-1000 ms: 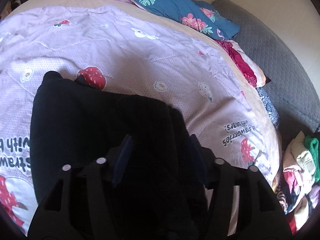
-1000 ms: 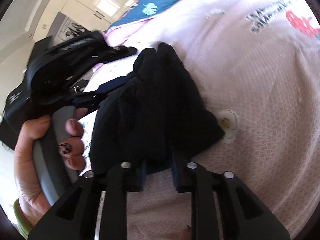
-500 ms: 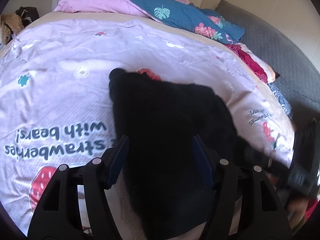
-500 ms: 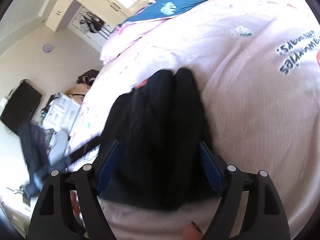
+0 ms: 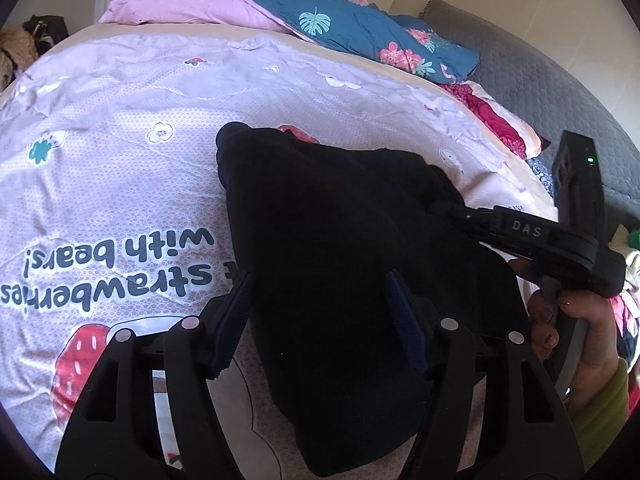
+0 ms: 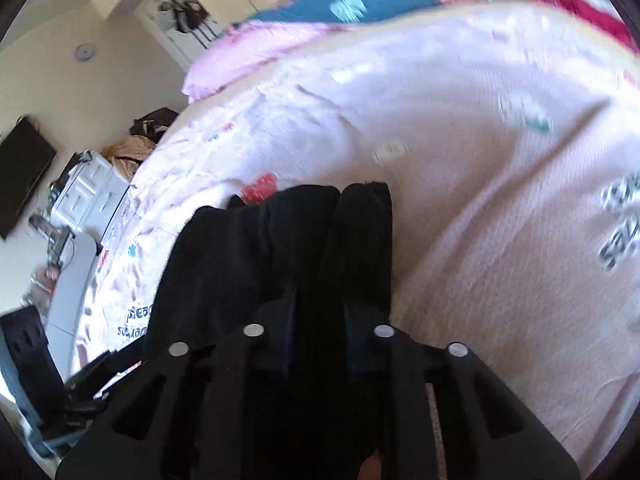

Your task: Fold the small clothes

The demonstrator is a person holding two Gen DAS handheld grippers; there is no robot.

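Where the pink printed bedspread (image 5: pixel 120 184) covers the bed, one black garment (image 5: pixel 340 240) lies partly folded. Left tool (image 5: pixel 320 316): fingers wide apart, straddling the cloth. Right tool (image 6: pixel 318 320): nearly closed, pinching the garment's edge.

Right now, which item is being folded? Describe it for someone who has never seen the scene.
Find the lilac strawberry-print bedspread covering the bed. Near its middle lies a black garment, partly folded. It is the only plain dark item there; the pillows beyond are pink and blue.
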